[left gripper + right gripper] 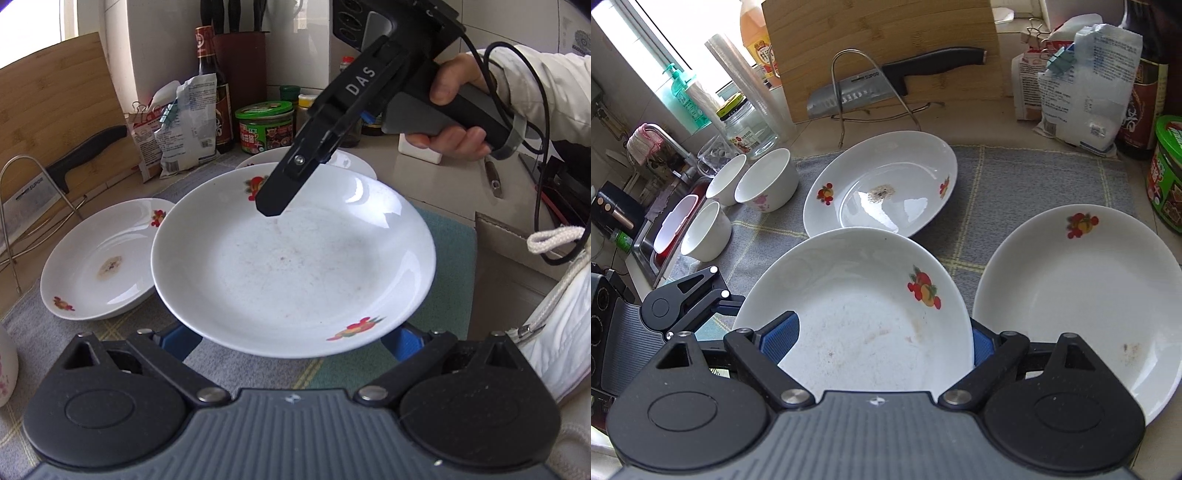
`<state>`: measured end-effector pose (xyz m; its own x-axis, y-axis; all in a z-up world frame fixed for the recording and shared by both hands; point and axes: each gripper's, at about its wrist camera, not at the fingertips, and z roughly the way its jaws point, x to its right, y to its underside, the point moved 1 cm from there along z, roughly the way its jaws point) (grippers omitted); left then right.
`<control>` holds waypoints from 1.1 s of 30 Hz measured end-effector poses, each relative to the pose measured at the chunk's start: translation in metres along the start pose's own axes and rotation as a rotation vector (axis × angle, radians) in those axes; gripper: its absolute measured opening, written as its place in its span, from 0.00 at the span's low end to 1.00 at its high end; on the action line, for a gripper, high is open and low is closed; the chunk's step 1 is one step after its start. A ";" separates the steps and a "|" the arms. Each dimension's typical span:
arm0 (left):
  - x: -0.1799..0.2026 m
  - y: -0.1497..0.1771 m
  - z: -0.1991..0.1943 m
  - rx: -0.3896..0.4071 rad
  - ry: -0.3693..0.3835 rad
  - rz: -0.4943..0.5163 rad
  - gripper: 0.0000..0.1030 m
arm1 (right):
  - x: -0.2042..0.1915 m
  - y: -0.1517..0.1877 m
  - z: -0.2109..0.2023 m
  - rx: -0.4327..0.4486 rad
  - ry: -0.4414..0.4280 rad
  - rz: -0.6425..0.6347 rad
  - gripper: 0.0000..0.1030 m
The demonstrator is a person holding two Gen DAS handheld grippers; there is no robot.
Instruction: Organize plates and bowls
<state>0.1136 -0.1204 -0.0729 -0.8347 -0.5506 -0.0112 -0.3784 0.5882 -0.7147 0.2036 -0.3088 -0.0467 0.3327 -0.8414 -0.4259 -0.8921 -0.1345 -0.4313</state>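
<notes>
Nearest both cameras, a large plate (291,266) is riding above the grey mat (1015,177), the right gripper (886,338) clamping its rim edge-on and the left gripper (295,341) seemingly cradling it, grip unclear. Tilting could slide it onto the plates below. Farther off, only the right view is showing three bowls (764,181).

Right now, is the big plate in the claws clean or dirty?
Dirty. The plate held by the claws has brownish smears and specks across its white middle, but no food left on it.
</notes>
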 end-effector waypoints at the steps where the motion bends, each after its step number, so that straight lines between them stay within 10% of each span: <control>1: 0.001 -0.003 0.003 -0.002 0.004 0.001 0.98 | 0.004 0.000 -0.002 0.001 0.002 0.004 0.92; 33: 0.024 -0.068 0.088 -0.051 0.040 0.020 0.98 | 0.111 0.000 -0.033 0.024 0.020 0.075 0.92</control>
<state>0.1543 -0.2253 -0.0860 -0.8572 -0.5149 0.0035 -0.3805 0.6287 -0.6782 0.2302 -0.4193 -0.0679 0.2587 -0.8589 -0.4421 -0.9068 -0.0582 -0.4175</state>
